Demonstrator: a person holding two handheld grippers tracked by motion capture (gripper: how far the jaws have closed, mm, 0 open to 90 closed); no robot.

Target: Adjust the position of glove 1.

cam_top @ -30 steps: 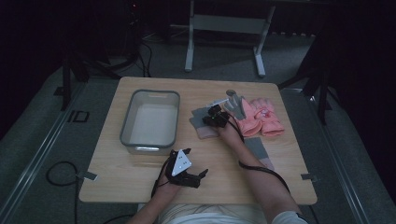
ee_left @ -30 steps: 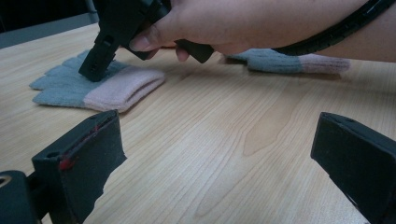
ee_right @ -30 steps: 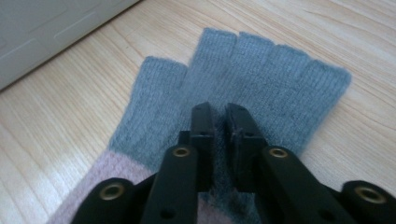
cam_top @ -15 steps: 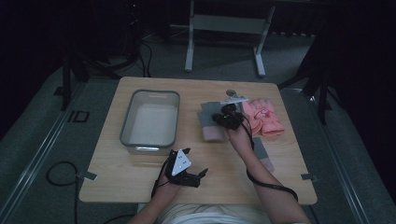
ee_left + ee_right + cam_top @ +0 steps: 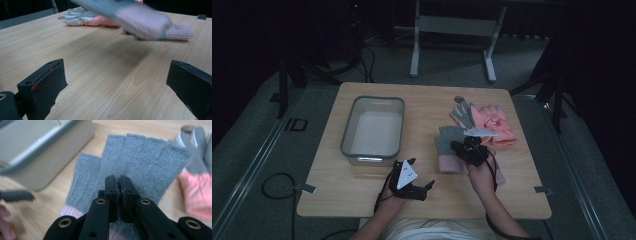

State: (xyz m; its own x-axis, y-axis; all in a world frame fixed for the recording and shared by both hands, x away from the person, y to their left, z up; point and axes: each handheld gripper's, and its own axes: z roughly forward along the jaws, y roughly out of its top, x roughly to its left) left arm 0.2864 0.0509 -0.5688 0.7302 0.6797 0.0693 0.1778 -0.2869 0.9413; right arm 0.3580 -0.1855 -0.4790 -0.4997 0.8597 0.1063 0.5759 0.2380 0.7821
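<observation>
Right hand-held gripper point(image 5: 119, 185) has its jaws pinched together on a grey fingerless knit glove point(image 5: 130, 167) with a pink cuff; the glove hangs forward from the jaws, just above the table point(image 5: 422, 205), between the grey bin point(image 5: 373, 129) and the pink-and-grey gloves point(image 5: 484, 120). Left hand-held gripper point(image 5: 117, 82) rests near the table's front edge, jaws spread wide with nothing between them.

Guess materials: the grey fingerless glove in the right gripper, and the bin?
Grey glove: knit yarn, likely wool or acrylic; ribbed stitches and fuzzy edges show, with a pink cuff. Right gripper is shut on it. Bin: probably moulded plastic, smooth matte pale walls with a rounded grey rim.
</observation>
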